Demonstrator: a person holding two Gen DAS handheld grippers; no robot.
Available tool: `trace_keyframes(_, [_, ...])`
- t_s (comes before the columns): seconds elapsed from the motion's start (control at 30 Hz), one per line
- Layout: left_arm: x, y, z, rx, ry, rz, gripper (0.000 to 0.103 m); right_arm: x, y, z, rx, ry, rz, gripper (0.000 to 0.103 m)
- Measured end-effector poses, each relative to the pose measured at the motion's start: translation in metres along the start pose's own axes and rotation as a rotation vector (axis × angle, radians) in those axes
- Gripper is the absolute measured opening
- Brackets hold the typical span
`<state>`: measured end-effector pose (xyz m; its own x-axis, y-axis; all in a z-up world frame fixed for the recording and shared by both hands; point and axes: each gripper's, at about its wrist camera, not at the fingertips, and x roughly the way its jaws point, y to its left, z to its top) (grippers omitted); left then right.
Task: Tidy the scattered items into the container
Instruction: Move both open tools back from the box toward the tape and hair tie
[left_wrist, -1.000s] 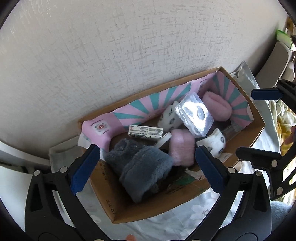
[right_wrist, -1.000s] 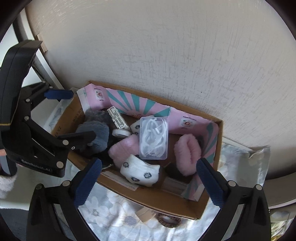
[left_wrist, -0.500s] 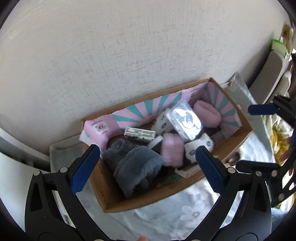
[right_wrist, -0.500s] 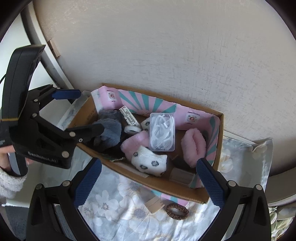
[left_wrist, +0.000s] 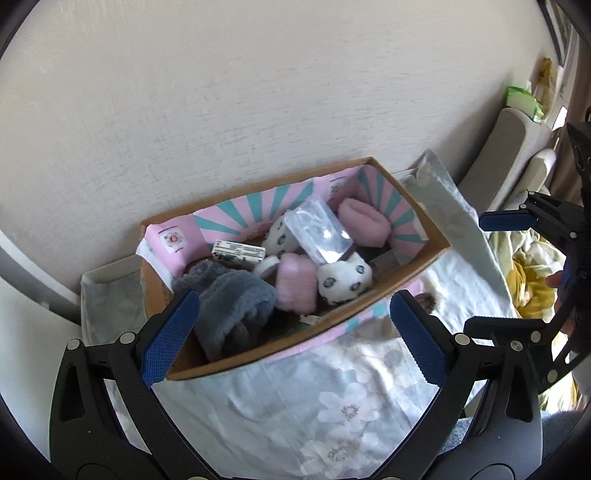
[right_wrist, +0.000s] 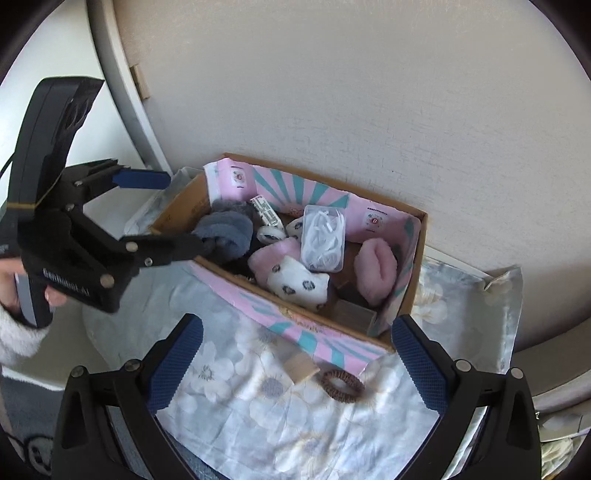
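Cardboard box (right_wrist: 416, 254) packed with socks against the wall, at the floral cloth's (right_wrist: 258, 413) far edge; brown hair tie (right_wrist: 341, 384) outside its near wall. Left gripper (left_wrist: 293, 338) and right gripper (right_wrist: 295, 363) spread wide, empty.

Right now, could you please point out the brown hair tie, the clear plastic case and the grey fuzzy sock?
brown hair tie (right_wrist: 342, 384), right wrist view, front band.
clear plastic case (right_wrist: 323, 238), right wrist view, lid centre.
grey fuzzy sock (left_wrist: 236, 299), left wrist view, folded middle.

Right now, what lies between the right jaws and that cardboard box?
In the right wrist view, a brown hair tie and a small tan block lie on the floral cloth between the open right gripper and the box.
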<state>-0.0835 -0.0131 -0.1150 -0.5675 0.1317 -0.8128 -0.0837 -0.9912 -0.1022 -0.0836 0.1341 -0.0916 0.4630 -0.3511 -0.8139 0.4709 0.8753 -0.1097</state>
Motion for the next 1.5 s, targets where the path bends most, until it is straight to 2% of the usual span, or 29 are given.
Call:
trace_keyframes(0.17, [-0.01, -0.004, -0.002, 0.017, -0.016, 0.011, 0.103, -0.013, -0.008, -0.012, 0.008, -0.01, -0.023, 0.102])
trace_keyframes(0.33, [-0.02, -0.01, -0.01, 0.005, -0.061, -0.052, 0.103, -0.021, -0.018, -0.024, -0.008, -0.017, -0.095, 0.102])
trace_keyframes(0.6, [-0.014, -0.037, -0.032, 0.051, -0.055, -0.059, 0.103, -0.017, -0.037, -0.057, -0.055, -0.036, -0.188, 0.102])
trace_keyframes(1.07, [0.017, -0.073, -0.07, 0.07, 0.008, -0.089, 0.103, 0.007, -0.074, -0.103, -0.066, 0.011, -0.108, 0.102])
trace_keyframes(1.23, [0.047, -0.09, -0.081, 0.065, 0.047, -0.11, 0.102, 0.018, -0.083, -0.112, -0.078, 0.028, -0.067, 0.102])
trace_keyframes(1.5, [0.09, -0.113, -0.083, 0.035, 0.038, -0.087, 0.095, 0.046, -0.079, -0.122, -0.159, 0.044, 0.0, 0.102])
